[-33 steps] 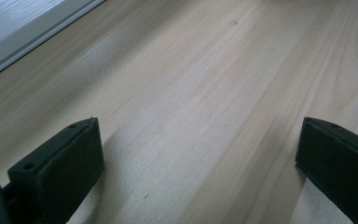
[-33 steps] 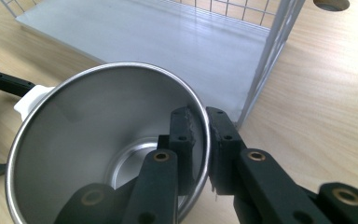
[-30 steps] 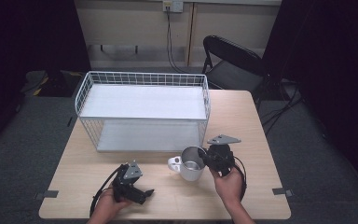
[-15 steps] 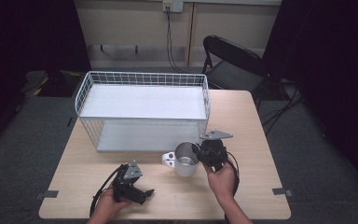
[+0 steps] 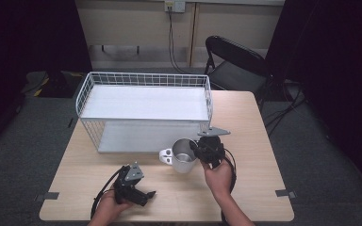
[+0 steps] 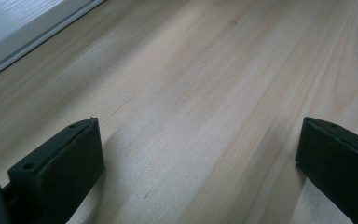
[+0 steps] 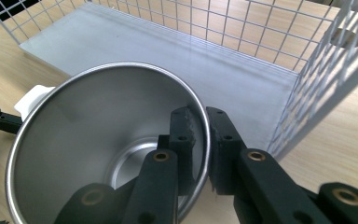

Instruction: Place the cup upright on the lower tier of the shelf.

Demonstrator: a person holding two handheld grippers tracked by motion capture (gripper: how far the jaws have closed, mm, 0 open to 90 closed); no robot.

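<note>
From the high view, the right tool (image 5: 199, 151) had its jaws pinched on the rim of a metal cup (image 5: 184, 156), which sat at the middle of the pale wooden table (image 5: 259, 141), just in front of the white wire rack (image 5: 143, 101). The cup looked tilted, its mouth turned up and towards the camera, its white handle (image 5: 166, 156) pointing to the left of the picture. The rack was a two-level frame of thin wire grid with flat white shelves; nothing lay on either. The left tool (image 5: 143, 194) rested near the table's front edge, well apart from the cup, jaws spread and empty. A black folding chair (image 5: 235, 61) stood beyond the table.

In the left gripper view, the two blocky black jaws stood wide apart over bare, straight-grained wood, nothing between them (a strip of the rack's white base showed at upper left).

In the right gripper view, the jaws clamped the cup's thin wall, one pad (image 7: 184, 140) inside and one outside. The cup (image 7: 102, 140) was smooth brushed metal, round, tapering to a flat bottom, and empty. Its open mouth faced the camera, its axis running away towards the table. The rack's lower shelf (image 7: 168, 56) lay just behind, the wire mesh (image 7: 326, 79) at right.
</note>
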